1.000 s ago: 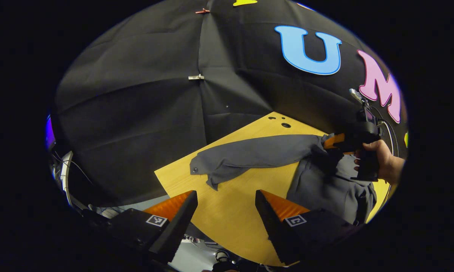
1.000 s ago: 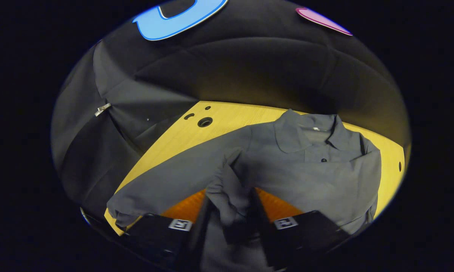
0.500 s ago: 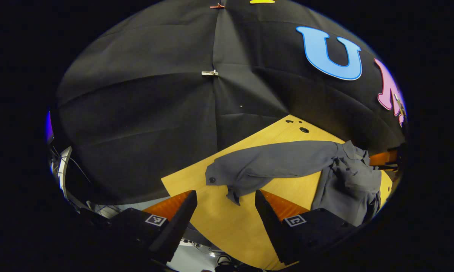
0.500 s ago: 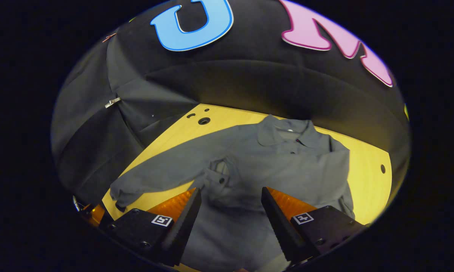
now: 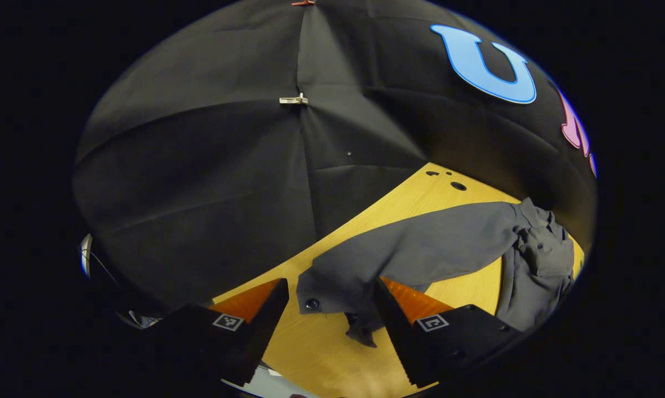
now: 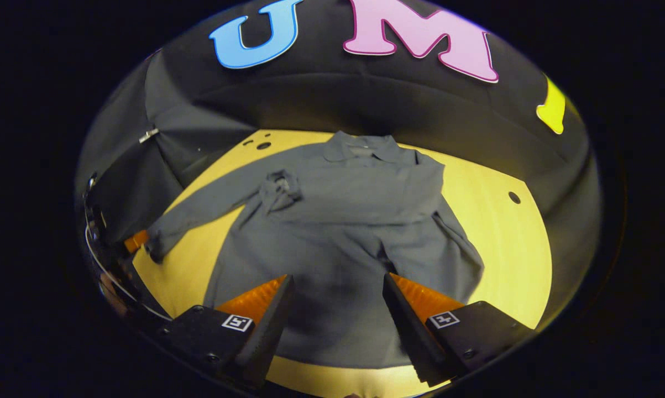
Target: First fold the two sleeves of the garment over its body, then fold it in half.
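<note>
A dark grey long-sleeved collared shirt [image 6: 343,221] lies face up on the yellow wooden table [image 6: 498,232], collar at the far side. One sleeve is folded across the chest, its cuff [image 6: 279,188] bunched near the opposite shoulder. The other sleeve [image 5: 420,249] stretches out flat to the side. Its buttoned cuff [image 5: 318,293] lies on the table between the fingers of my left gripper [image 5: 330,283], which is open. My right gripper [image 6: 338,278] is open above the shirt's lower hem, holding nothing. In the right gripper view the left gripper [image 6: 136,241] shows beside that cuff.
The black cloth wall stands close behind the table, pinned by a metal clip [image 5: 292,100]. Round holes pierce the tabletop at the far left corner [image 6: 263,145] and on the right [image 6: 513,197]. Bare wood lies right of the shirt.
My right gripper opened, dropped the folded sleeve's cuff on the chest and drew back toward the hem. My left gripper moved forward until the outstretched cuff sits between its fingers.
</note>
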